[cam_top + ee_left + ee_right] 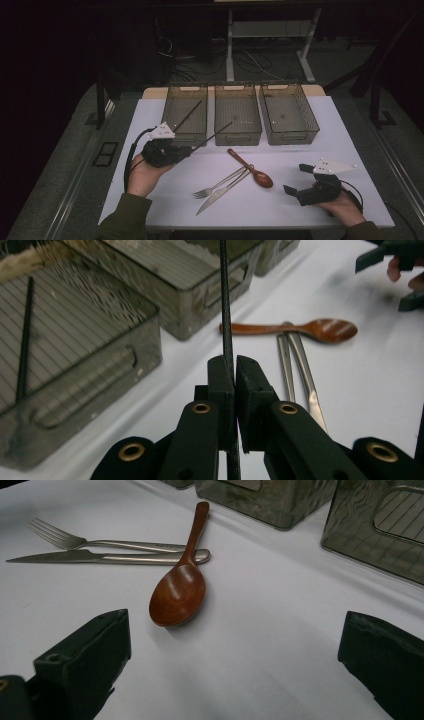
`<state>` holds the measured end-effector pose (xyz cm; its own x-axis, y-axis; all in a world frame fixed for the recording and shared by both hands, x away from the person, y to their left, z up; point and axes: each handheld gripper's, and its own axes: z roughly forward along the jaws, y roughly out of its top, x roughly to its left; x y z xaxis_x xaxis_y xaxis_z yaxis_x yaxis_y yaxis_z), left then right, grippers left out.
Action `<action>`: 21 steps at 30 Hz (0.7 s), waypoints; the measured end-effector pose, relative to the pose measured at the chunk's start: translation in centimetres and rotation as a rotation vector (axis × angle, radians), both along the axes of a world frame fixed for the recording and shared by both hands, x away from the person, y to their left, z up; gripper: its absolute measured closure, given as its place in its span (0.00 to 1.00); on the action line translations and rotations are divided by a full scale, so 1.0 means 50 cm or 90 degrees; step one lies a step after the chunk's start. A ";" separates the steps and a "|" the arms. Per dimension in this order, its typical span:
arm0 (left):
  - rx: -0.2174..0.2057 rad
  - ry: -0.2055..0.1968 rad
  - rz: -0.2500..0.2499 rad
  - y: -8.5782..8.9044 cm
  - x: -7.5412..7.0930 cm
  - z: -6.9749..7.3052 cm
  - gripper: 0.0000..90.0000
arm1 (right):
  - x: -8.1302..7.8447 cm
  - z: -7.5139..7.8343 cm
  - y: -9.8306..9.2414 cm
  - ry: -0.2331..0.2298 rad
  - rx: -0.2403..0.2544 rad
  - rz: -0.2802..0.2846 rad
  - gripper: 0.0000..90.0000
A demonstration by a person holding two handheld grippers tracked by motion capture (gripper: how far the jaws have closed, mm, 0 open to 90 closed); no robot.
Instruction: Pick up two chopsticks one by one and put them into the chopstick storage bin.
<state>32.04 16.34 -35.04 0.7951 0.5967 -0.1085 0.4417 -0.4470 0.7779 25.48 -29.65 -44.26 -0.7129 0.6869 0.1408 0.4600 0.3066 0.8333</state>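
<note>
A thin black chopstick [226, 315] is clamped between the jaws of my left tool [186, 150], which are pressed together on it in the left gripper view; the stick runs straight up out of the grip and on past the near wall of the middle bin. In the high view I see it slanting up and to the right from the tool, its tip over the front edge of the middle smoky translucent plastic bin [238, 134], the stick itself lifted off the desk [280, 210], whose top is white. A second thin black chopstick [189, 115] leans inside the left smoky translucent plastic bin [171, 107], one end up against the far right corner. The third smoky bin [308, 116], on the right, stands just beside the middle one; the three sit in a row along the far side of the desk.

My right tool [295, 180] rests low at the near right of the desk, its jaws standing wide apart with nothing between them. In the right gripper view a brown wooden spoon [180, 587] lies just ahead of those jaws, bowl toward me, its handle crossing over the ends of a silver metal fork [95, 542] and a silver metal table knife [90, 557], which lie side by side and touching near their handles.

I can read no brand, label or writing on the bins, the cutlery or the tools; the bins show only moulded ribbing and recessed handles.
</note>
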 end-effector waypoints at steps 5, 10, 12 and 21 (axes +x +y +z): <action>-0.004 -0.014 0.009 0.000 0.031 0.021 0.94 | -0.001 0.000 -0.002 0.000 0.000 0.001 0.00; 0.002 -0.023 0.020 0.001 0.066 0.038 0.94 | -0.001 -0.002 -0.007 0.002 0.003 -0.005 0.00; 0.000 -0.028 0.025 0.001 0.078 0.042 0.94 | -0.003 -0.002 -0.010 0.004 0.004 -0.007 0.00; 0.009 -0.038 0.056 0.002 0.131 0.053 0.94 | -0.004 0.003 -0.011 -0.003 0.013 -0.014 0.00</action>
<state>38.60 16.42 -32.38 0.7446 0.6654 -0.0539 0.4329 -0.4198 0.7977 25.29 -30.22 -44.12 -0.6987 0.6992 0.1517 0.4625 0.2797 0.8414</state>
